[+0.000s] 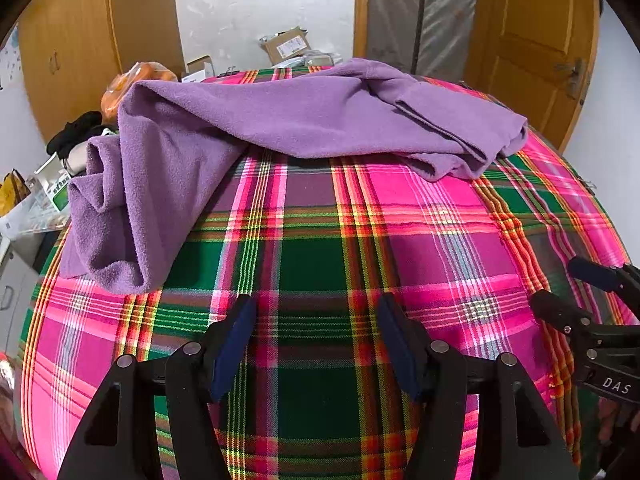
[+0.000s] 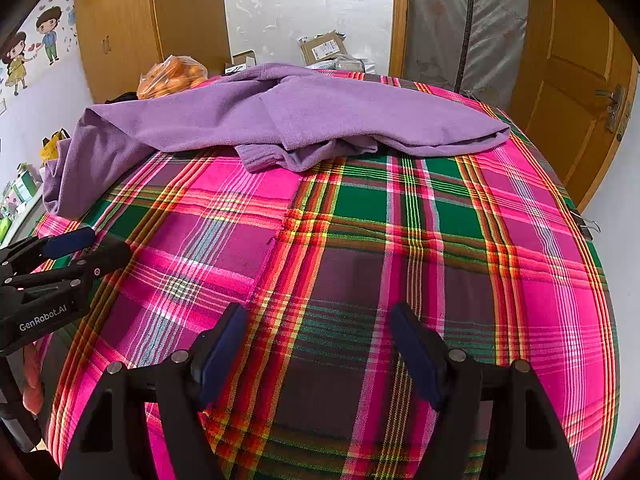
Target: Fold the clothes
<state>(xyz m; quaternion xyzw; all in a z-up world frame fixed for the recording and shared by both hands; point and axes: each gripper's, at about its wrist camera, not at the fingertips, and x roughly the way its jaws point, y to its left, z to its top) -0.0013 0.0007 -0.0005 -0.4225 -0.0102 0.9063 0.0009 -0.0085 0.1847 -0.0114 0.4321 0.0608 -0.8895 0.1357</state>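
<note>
A purple fleece garment point(image 1: 280, 120) lies crumpled across the far side of a table covered with a pink and green plaid cloth point(image 1: 320, 248). One part hangs over the left edge. It also shows in the right wrist view point(image 2: 300, 120). My left gripper point(image 1: 316, 308) is open and empty, above the near part of the cloth, well short of the garment. My right gripper point(image 2: 318, 316) is open and empty, likewise over the near cloth. Each gripper shows at the side of the other's view: the right one point(image 1: 560, 284), the left one point(image 2: 104, 246).
A bag of oranges point(image 2: 172, 76) sits past the table's far left corner. Cardboard boxes point(image 2: 324, 48) lie on the floor behind. A wooden wardrobe point(image 2: 152, 20) stands at the back left, a wooden door point(image 2: 576, 80) at the right. A binder clip point(image 2: 586, 222) grips the cloth's right edge.
</note>
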